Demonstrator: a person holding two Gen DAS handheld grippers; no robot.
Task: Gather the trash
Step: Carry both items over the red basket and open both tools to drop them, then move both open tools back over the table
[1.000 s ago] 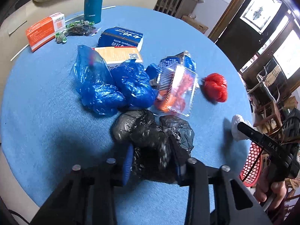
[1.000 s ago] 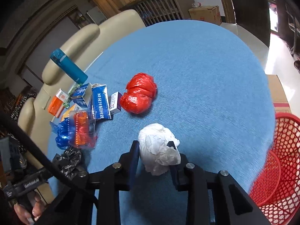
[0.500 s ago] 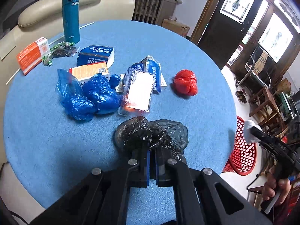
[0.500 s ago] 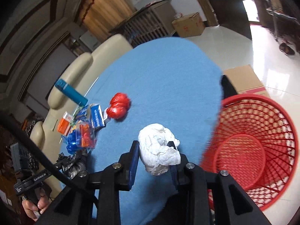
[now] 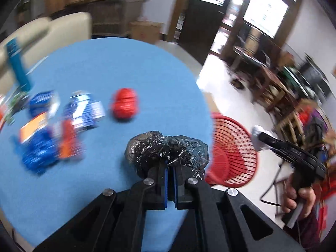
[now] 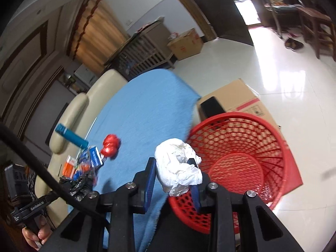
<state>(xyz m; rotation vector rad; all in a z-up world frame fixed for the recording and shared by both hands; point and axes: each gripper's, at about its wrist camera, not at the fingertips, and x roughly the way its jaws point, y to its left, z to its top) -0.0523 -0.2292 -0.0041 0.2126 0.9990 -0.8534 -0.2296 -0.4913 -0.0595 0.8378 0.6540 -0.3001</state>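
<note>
Two loads | my left gripper (image 5: 170,169) clenched on black bag (image 5: 168,149): limp, slippery, pinched by folds | right gripper (image 6: 173,175) grasping white paper wad (image 6: 178,168): light, crushable, near red basket (image 6: 237,157)

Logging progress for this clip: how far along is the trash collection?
Nothing shows in the red basket yet. In hand: the left gripper is shut on a black plastic bag, and the right gripper holds a white paper wad at the basket's rim. Left on the blue table: a red bag and blue wrappers.
</note>
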